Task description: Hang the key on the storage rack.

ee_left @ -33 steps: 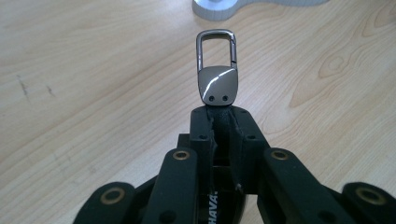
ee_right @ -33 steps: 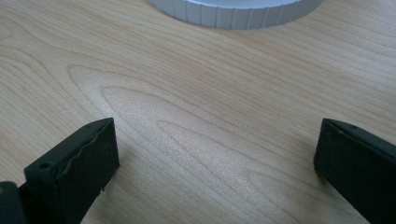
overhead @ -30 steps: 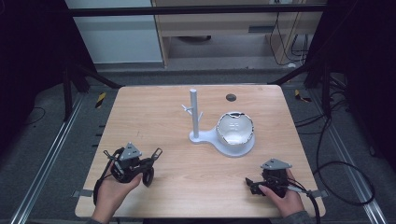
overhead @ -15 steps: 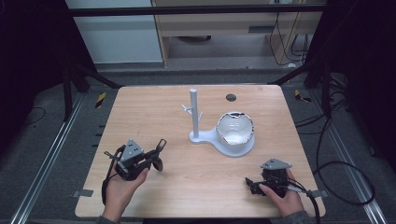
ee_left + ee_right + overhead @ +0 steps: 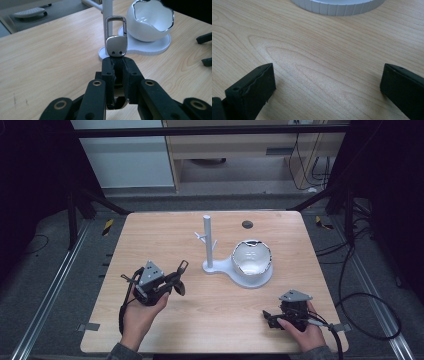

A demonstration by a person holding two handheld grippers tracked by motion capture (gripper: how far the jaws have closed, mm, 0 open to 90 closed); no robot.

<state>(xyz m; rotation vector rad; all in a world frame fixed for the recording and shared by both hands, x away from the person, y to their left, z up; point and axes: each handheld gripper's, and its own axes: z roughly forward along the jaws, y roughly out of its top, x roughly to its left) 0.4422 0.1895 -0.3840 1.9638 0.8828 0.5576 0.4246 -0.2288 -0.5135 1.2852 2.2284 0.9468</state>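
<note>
Wooden table (image 5: 150, 235): bare boards under both grippers; a dropped clip would land here, short of the stand.
White stand (image 5: 208, 242): post with small pegs, ahead of the left fingertips; a misjudged approach could knock it.
White bowl (image 5: 252, 259): just beside the post, likely bumped if the swing goes wide.
Right gripper (image 5: 327, 87): jaws wide apart, holding nothing, resting near the table edge.
Left gripper (image 5: 117, 62): jaws closed tight on the clip's lower end.
Metal clip (image 5: 115, 37): stands up beyond the fingertips; the narrow hold may let it pivot or slip.

Wooden table (image 5: 150, 240); white stand (image 5: 235, 270)
</note>
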